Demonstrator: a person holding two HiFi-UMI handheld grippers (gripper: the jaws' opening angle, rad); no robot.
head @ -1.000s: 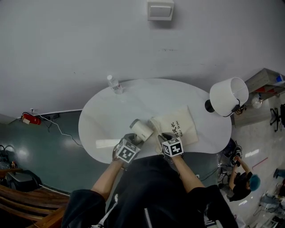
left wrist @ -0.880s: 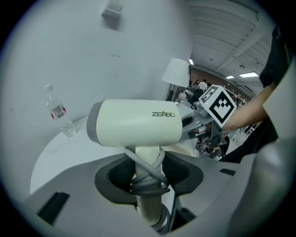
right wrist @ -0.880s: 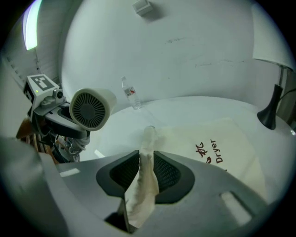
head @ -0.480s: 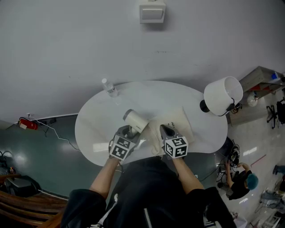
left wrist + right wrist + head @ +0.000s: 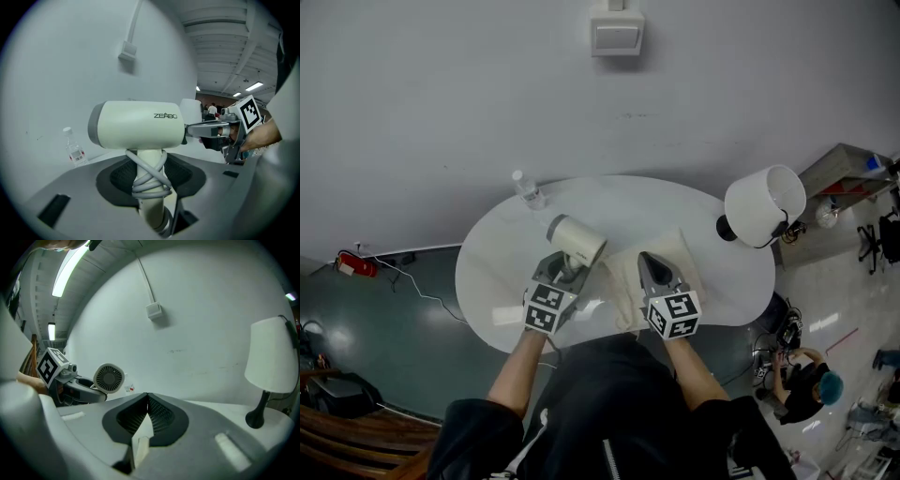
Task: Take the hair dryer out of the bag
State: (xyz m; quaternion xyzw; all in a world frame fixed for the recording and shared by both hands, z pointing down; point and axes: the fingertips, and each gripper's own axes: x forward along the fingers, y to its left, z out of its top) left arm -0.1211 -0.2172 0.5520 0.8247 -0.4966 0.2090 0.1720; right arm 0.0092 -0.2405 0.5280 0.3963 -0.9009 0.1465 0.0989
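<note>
The left tool is clamped on the handle of the hair dryer, which is held up over the near left part of the white table, fully outside the bag. A grey cord is wound around the handle. The right tool has its jaws together; they have just been closing, and a thin fold of the cream bag is pinched between them. The rest of the bag lies on the table, just beside the hair dryer. A water bottle stands at the far left edge, and a white lamp at the right end.
</note>
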